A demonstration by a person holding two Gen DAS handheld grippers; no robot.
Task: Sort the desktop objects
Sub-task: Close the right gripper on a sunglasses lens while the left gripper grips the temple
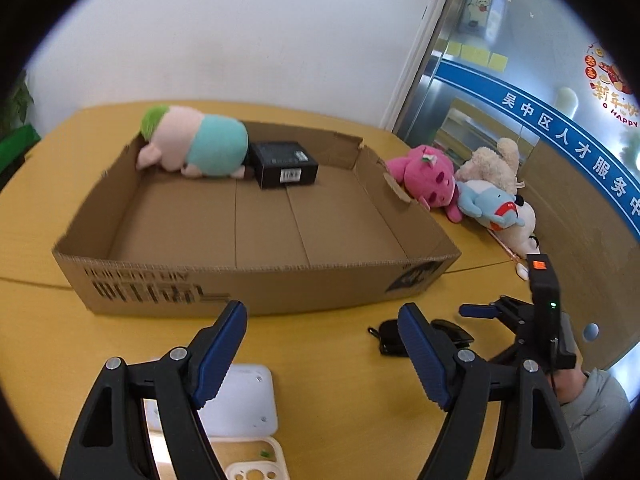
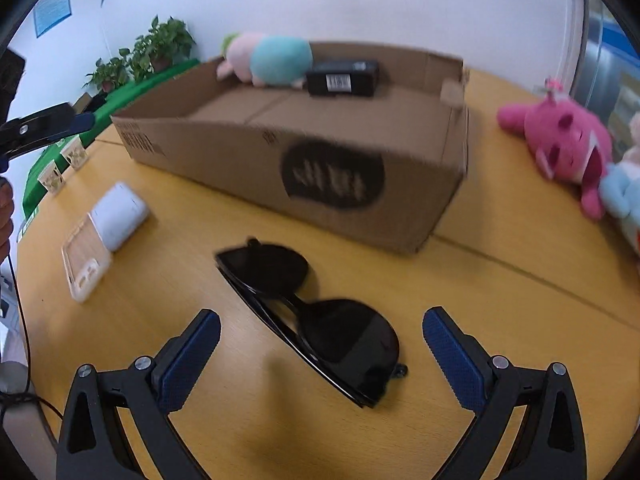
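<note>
A shallow cardboard box (image 1: 240, 280) (image 2: 360, 152) sits on the yellow table. Inside at its far end lie a pink-and-teal plush (image 1: 196, 144) (image 2: 272, 58) and a black box (image 1: 286, 164) (image 2: 344, 78). Black sunglasses (image 2: 316, 320) (image 1: 390, 336) lie on the table in front of the box. My right gripper (image 2: 320, 340) is open and empty, its fingers either side of the sunglasses, just above them. My left gripper (image 1: 320, 344) is open and empty over the table before the box. A white case (image 1: 244, 404) (image 2: 120, 214) and a clear phone case (image 1: 256, 464) (image 2: 84, 264) lie by it.
A pink plush (image 1: 428, 178) (image 2: 564, 144), a beige plush (image 1: 494, 164) and a blue-and-white plush (image 1: 496, 208) (image 2: 620, 196) lie right of the box near the table edge. Potted plants (image 2: 148, 52) stand beyond the table's left side. A glass wall (image 1: 540, 80) rises at right.
</note>
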